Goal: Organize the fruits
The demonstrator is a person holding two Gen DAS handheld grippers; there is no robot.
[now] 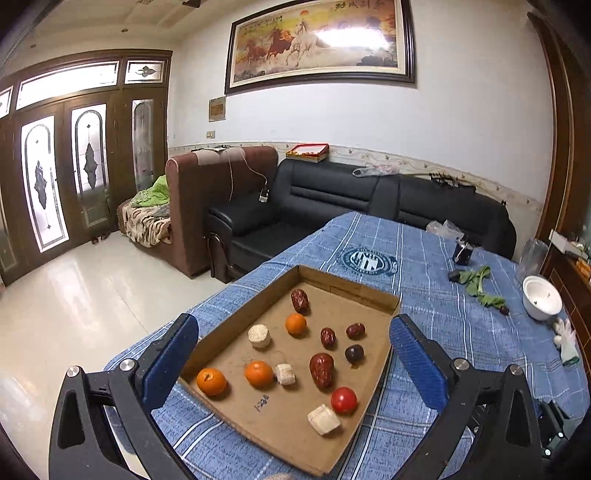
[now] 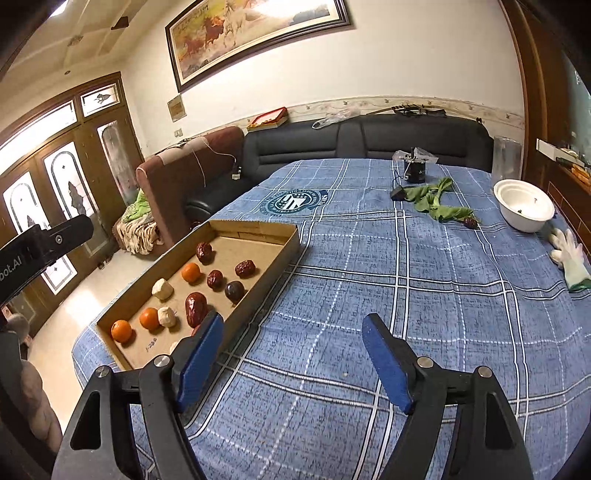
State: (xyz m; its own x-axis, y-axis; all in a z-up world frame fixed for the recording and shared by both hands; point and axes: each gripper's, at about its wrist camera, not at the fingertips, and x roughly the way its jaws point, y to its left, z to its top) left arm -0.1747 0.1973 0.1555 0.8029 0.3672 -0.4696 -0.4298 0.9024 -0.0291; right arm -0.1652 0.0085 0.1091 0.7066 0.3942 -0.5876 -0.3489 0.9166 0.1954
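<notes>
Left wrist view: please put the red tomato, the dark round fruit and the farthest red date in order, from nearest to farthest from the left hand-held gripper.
1. Red tomato, near the tray's front right edge.
2. Dark round fruit, mid-tray, right side.
3. Farthest red date, toward the back wall of the cardboard tray.

The left hand-held gripper is open.

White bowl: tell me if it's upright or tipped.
Upright. The white bowl sits on the cloth, rim up, inside visible; a small dark speck inside.

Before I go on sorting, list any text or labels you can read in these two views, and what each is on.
"oot.AI", start cut off: black left gripper body.
Round crest on blue plaid tablecloth: lettering too small to read.
Dark handwritten mark on brown cardboard tray floor: illegible.
Characters at top of framed horse painting: too blurred to read.
</notes>
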